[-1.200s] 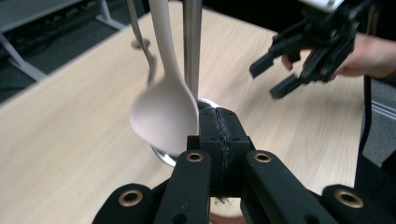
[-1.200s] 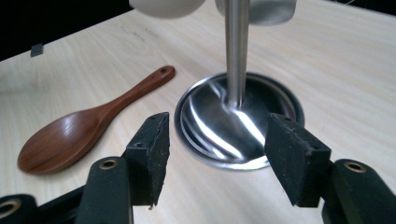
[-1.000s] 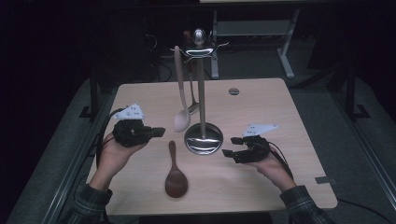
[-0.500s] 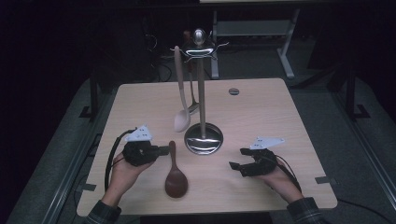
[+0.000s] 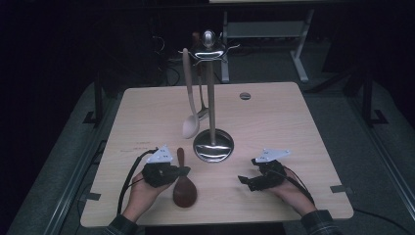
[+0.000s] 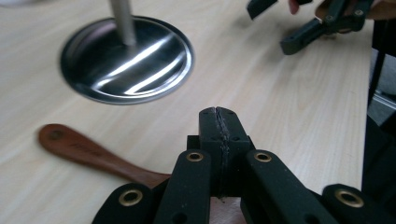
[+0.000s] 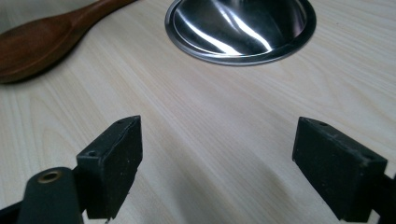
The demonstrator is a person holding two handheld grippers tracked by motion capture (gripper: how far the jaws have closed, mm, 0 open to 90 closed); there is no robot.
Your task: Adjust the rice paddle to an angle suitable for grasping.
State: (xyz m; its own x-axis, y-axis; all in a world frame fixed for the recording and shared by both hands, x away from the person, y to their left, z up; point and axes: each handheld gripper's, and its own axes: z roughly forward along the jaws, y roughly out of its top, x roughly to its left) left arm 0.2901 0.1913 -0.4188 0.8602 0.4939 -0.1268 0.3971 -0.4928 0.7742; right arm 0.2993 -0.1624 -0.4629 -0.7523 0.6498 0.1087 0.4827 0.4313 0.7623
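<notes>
A dark wooden spoon (image 5: 184, 190) lies on the table near the front edge, its handle pointing toward the steel stand's round base (image 5: 213, 146). My left gripper (image 5: 183, 171) lies low across that spoon, jaws shut with nothing between them. In the left gripper view the closed tips (image 6: 218, 117) reach past the spoon's handle (image 6: 79, 148), which runs under the gripper. My right gripper (image 5: 243, 180) rests low at the right of the base. Its jaws (image 7: 219, 158) have just been opening and stand wide over bare wood. A pale spoon (image 5: 191, 125) hangs from the stand.
The stand's pole (image 5: 211, 98) rises from the base, with hooks at its top and a metal utensil (image 5: 201, 110) hanging behind the pale spoon. A small round grommet (image 5: 245, 96) sits at the table's far side. Dark floor surrounds the table (image 5: 303, 127).
Both hands have dropped and drawn back toward the near edge. The left gripper has come right onto the dark spoon. The right gripper's jaws have spread wider.
</notes>
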